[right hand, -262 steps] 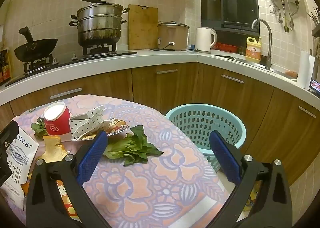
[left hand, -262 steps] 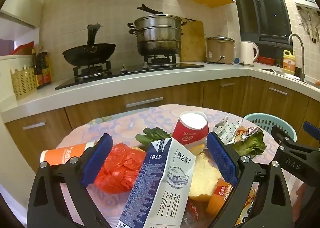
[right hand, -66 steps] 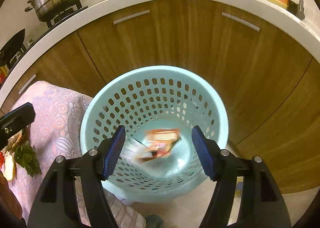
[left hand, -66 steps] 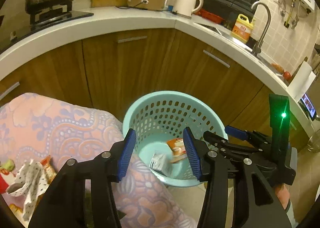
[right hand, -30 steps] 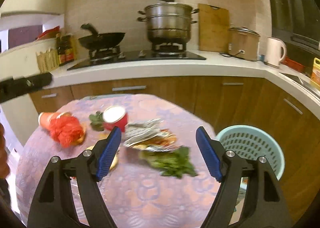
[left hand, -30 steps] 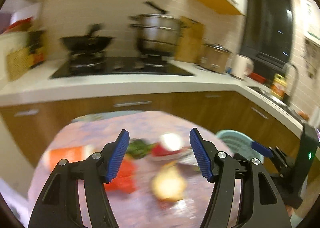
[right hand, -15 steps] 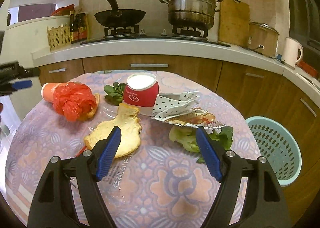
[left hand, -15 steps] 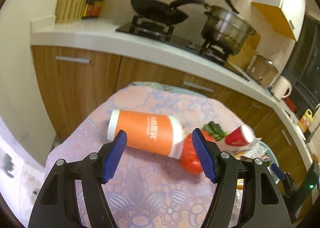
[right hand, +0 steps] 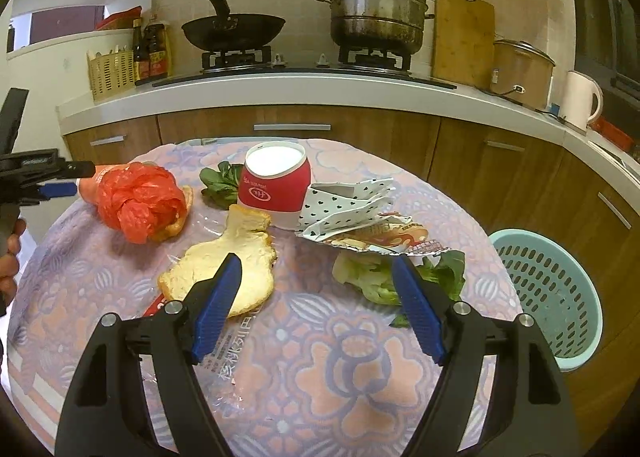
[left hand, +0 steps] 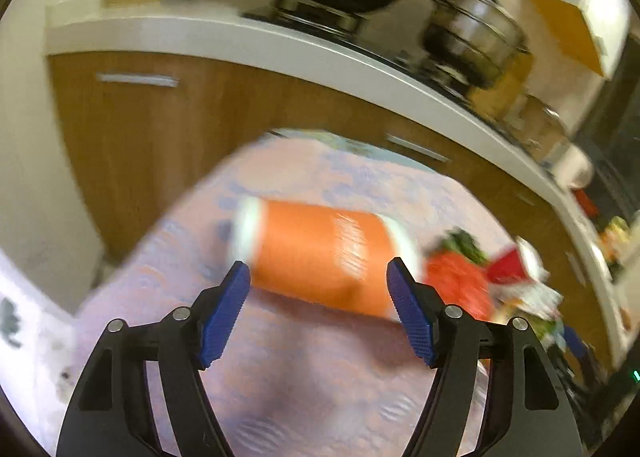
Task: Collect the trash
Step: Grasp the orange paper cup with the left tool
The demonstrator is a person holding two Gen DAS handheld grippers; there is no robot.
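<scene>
The left gripper (left hand: pixel 318 277) hung wide open over the orange paper cup (left hand: pixel 320 255), which lay on its side on the flowered tablecloth (left hand: pixel 304 381), its ends lined up with the two blue pads, neither pad touching yet as far as the blur allowed. The right gripper (right hand: pixel 316 271) was open too and held nothing, poised above the cloth between the piece of peel (right hand: pixel 224 267) and the leafy greens (right hand: pixel 380 277).

Plenty remained to collect! The red plastic bag (right hand: pixel 138 199), the red cup (right hand: pixel 276 187) lying tipped, the polka-dot paper wrapper (right hand: pixel 346 209) and the foil snack packet (right hand: pixel 380 239) beneath it all sat on the table. The turquoise basket (right hand: pixel 548 297) waited on the floor off the table's right edge; its contents could not be made out from here. By my reckoning the job was somewhere in its middle, with the orange cup next.
</scene>
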